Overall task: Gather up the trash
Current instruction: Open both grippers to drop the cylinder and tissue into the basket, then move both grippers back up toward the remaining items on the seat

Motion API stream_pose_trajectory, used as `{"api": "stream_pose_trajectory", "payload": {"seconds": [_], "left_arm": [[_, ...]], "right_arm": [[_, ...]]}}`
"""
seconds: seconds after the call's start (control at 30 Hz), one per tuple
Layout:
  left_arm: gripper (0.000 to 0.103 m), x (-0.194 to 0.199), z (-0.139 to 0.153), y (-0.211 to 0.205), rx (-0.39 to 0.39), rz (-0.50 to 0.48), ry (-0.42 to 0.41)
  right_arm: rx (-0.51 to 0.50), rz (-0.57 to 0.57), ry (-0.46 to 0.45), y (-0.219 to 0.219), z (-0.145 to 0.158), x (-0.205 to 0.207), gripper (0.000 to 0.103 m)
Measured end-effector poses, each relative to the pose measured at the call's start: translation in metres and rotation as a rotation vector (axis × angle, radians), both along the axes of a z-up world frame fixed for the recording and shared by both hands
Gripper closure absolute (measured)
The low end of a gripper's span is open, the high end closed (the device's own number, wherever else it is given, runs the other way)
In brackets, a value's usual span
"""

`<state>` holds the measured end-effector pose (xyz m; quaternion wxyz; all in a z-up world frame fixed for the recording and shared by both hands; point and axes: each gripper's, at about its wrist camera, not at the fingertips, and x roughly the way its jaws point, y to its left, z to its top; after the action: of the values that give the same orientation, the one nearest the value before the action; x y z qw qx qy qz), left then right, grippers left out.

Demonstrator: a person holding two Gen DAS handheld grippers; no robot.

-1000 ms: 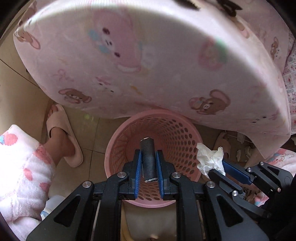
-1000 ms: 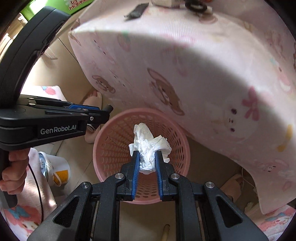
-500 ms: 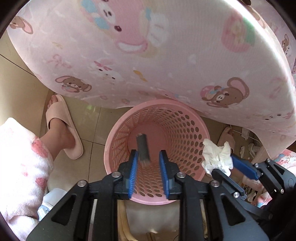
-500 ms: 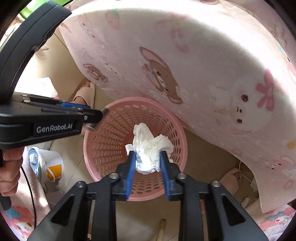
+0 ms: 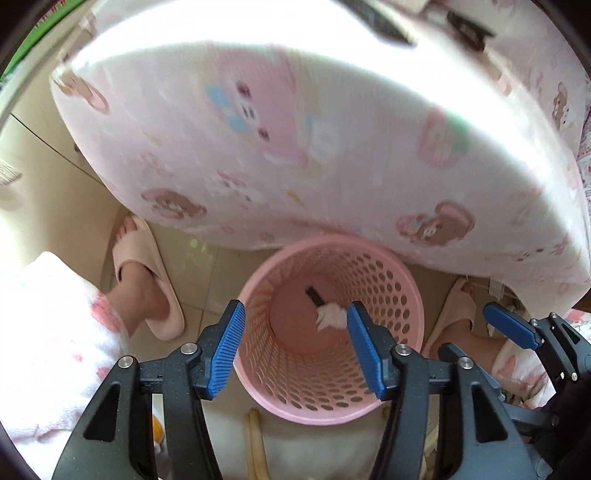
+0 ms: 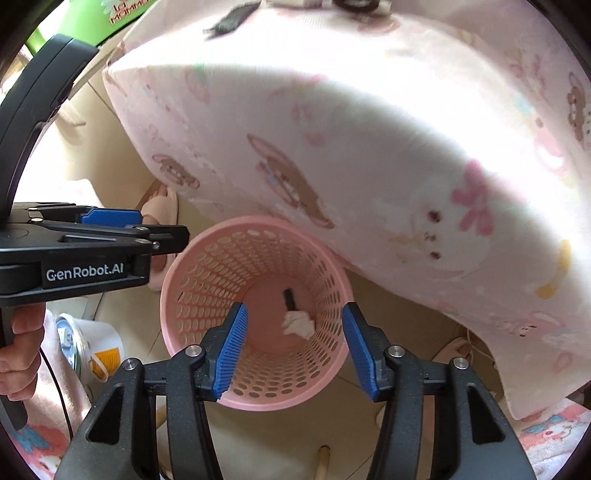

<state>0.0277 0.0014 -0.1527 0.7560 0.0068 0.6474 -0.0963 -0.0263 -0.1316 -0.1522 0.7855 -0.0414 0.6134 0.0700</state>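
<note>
We have just let go of both pieces: the crumpled white tissue (image 6: 298, 324) and the small dark stick (image 6: 289, 298) now lie on the bottom of the pink perforated plastic basket (image 6: 192, 295). Left gripper (image 5: 293, 350) and right gripper (image 6: 293, 349) hang above it, fingers opening, empty.

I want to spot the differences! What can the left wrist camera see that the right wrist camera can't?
Only the left wrist view shows the whole slipper with a foot in it, and the right gripper from the side. Only the right wrist view shows the green box, the white cup on the floor, and the hand holding the left gripper. Both show the pink basket with the crumpled tissue and small black piece inside, below jaws that are opening with nothing between them.
</note>
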Motion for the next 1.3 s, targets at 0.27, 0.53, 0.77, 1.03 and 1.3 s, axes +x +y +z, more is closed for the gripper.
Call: {"api": "stream_pose_trajectory", "payload": {"seconds": [0.27,0.53,0.77,1.03,1.3], "left_arm": [[0.047,-0.012,0.071,0.016,0.050,0.052,-0.362],[0.038,-0.019,0.140,0.024,0.051,0.065,-0.624],[0.021,0.005,0.209,0.017,0.037,0.053,-0.754],[0.010,0.037,0.221,0.015,0.054,0.079,-0.784],[0.009,0.051,0.172,0.021,0.102,0.102,-0.713]], "right_arm": [[0.019,0.022,-0.178,-0.002,0.053,-0.013,0.047],[0.015,-0.031,-0.472,-0.023,0.120,-0.019,0.039],[-0.066,-0.040,-0.549,-0.034,0.163,0.013,0.038],[-0.086,-0.063,-0.617,-0.038,0.190,0.052,0.028],[-0.063,-0.155,-0.646,-0.055,0.169,0.065,0.020]]}}
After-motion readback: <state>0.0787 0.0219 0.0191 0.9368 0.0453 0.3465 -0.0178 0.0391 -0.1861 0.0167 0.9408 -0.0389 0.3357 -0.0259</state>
